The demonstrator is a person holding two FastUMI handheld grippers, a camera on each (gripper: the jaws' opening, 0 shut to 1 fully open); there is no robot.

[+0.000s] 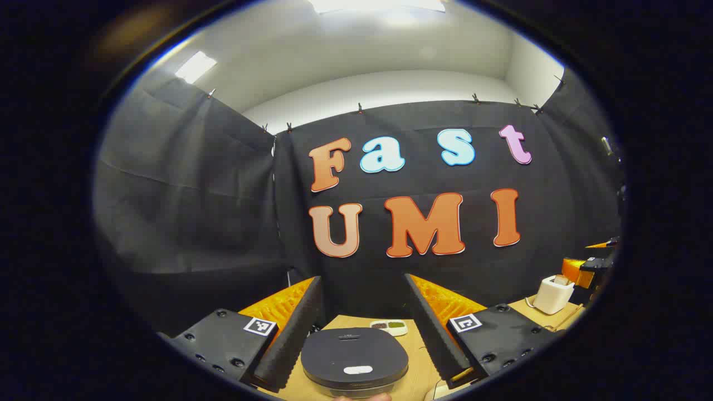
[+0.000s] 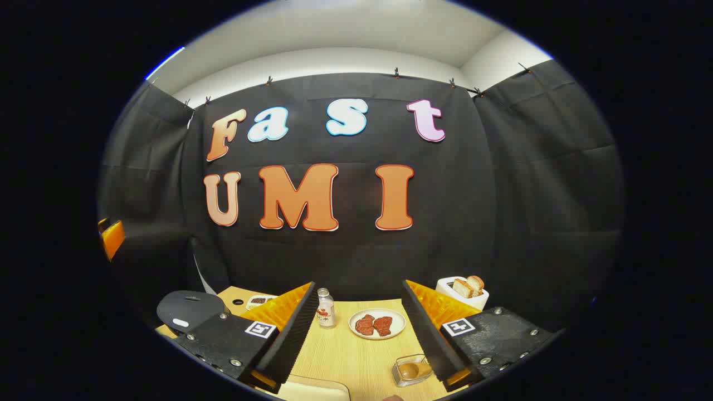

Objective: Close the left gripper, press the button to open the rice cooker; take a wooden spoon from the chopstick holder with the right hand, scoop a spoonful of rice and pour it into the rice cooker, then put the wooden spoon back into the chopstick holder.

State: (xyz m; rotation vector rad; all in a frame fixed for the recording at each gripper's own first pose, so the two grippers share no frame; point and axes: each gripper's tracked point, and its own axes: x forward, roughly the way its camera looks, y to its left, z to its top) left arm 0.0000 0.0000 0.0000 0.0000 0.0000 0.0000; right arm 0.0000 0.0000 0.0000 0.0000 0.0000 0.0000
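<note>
The left gripper was held spread wide above the lidded rice cooker; the right gripper also gaped, empty. First step judged pending: closing, then pressing the button.

Dark rice cooker lid shut on wooden table, pale oval button at front

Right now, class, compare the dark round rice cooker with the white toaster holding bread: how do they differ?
The dark grey rice cooker is low, wide and rounded, while the white toaster is a taller boxy block. The rice cooker's lid is shut, hiding its inside; the toaster's top is open, with bread slices standing up out of it. Both rest on the light wooden table.
</note>
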